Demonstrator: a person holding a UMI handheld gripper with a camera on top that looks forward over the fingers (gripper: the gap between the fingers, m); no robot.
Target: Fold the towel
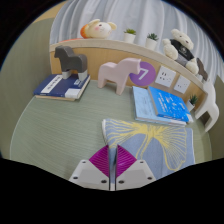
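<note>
Left to right: blue book [60, 88], dark toy horse [72, 62], white toy horse [126, 72]. Striped towel [148, 135] lies just ahead, right of my gripper [113, 166]. Jaws pressed together, empty. Judged soft, light; pinch near corner.

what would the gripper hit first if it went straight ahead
The towel, most likely: the gripper, fingers shut together, points at its near edge. Beyond it lie a blue book and a wooden horse; depth is unclear.
</note>
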